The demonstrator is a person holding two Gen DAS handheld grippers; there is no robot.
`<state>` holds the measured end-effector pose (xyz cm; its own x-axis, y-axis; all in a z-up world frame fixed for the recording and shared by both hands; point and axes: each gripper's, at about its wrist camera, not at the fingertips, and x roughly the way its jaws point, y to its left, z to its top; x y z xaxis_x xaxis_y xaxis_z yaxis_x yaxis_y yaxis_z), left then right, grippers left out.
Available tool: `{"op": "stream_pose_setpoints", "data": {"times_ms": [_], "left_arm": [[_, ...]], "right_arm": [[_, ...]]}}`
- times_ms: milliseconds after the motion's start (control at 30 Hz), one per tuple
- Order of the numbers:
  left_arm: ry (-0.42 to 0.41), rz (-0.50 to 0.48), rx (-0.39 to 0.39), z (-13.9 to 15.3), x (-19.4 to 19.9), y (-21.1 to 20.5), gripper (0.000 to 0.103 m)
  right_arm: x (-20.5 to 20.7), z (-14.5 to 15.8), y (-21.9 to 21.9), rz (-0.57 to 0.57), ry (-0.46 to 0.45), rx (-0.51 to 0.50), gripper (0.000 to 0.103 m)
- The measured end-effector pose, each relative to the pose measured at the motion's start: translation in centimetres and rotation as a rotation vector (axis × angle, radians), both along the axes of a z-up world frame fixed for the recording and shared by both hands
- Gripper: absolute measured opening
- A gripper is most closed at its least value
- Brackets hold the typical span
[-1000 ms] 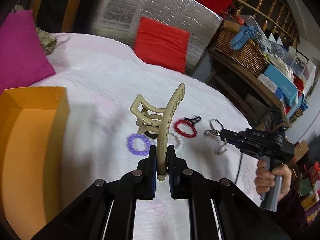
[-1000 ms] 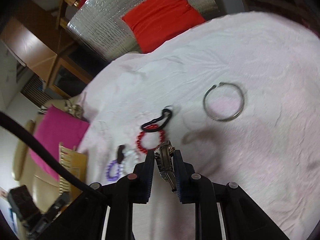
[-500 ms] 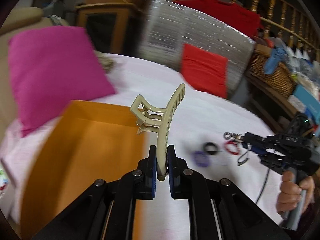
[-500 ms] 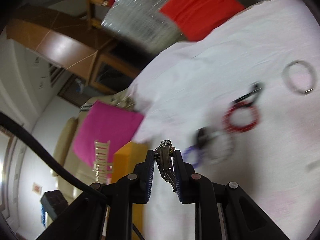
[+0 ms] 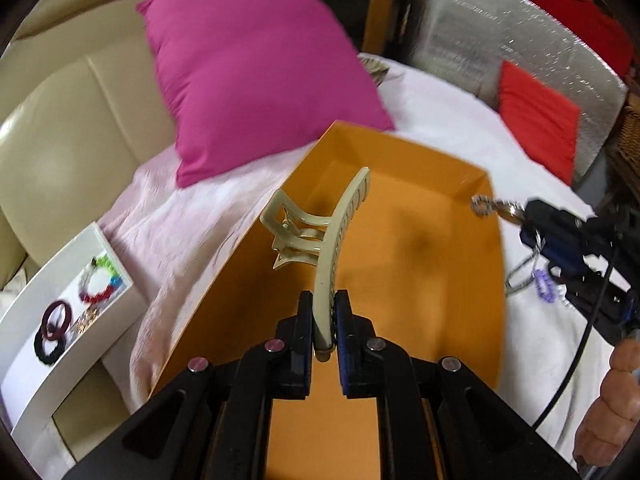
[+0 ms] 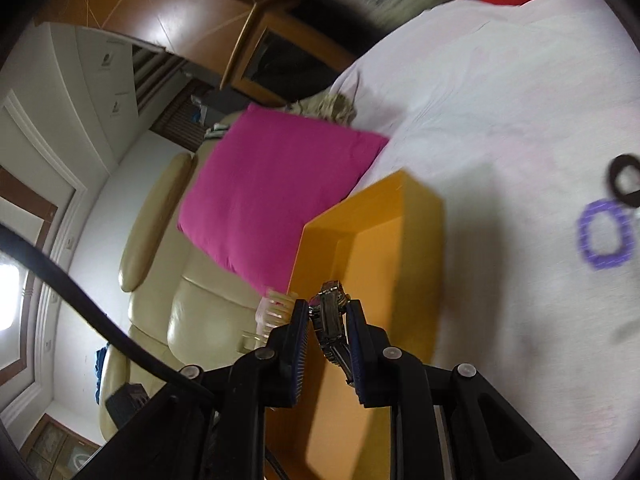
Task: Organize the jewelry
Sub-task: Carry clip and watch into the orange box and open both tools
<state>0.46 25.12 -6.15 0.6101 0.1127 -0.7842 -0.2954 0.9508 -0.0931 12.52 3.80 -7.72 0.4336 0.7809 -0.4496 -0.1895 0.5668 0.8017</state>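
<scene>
Far left, off the bed's edge: a white tray [image 5: 24, 312] already stocked with hair ties and a multicoloured bead bracelet [image 5: 100, 282], likely sorted by kind. Behind it, a magenta cushion [image 5: 256, 76] against a cream sofa [image 5: 60, 148].

Centre: left tongs [image 5: 323, 322] clamped narrow on the stem of a beige claw hair clip [image 5: 324, 236], teeth upward, poised over the open orange box [image 5: 420, 248] on the pink-white bedspread [image 5: 192, 224]. Held by the tail end, probably so the bulky jaw drops clear into the box on release. Box floor bare where visible.

Right of centre: right tongs [image 6: 327, 334] pinched on a metal link watch band [image 6: 330, 316], carried at the box's near rim, seemingly bound for the same container. Seen from the left camera, band end poking out over the box's right wall.

Far right, on the bedspread: a purple bead bracelet [image 6: 606, 238] and a black ring-shaped piece [image 6: 624, 180], blurred, not yet collected. Also a thin wire ring [image 5: 520, 280] beside the box, partly hidden by the right tool. Red cushion [image 5: 536, 116] beyond.
</scene>
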Motion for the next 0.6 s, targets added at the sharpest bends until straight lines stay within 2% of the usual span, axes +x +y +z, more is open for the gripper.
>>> {"op": "stream_pose_setpoints", "data": {"times_ms": [67, 233, 300, 400, 600], "left_arm": [[0.019, 0.013, 0.021, -0.2, -0.3, 0.2, 0.011], [0.058, 0.035, -0.002, -0.7, -0.9, 1.7, 0.011], [0.065, 0.045, -0.005, -0.7, -0.8, 2.3, 0.014], [0.084, 0.059, -0.029, -0.9, -0.8, 3.1, 0.016], [0.093, 0.116, -0.029, -0.8, -0.8, 4.4, 0.030]], "right_arm": [[-0.1, -0.4, 1.6, -0.001, -0.003, -0.023, 0.021], [-0.3, -2.1, 4.5, 0.001, 0.025, -0.102, 0.021], [-0.4, -2.7, 5.3, -0.001, 0.031, -0.149, 0.021], [-0.6, -2.3, 5.4, -0.016, 0.003, -0.193, 0.022], [-0.8, -1.1, 3.7, -0.047, -0.030, -0.201, 0.023]]}}
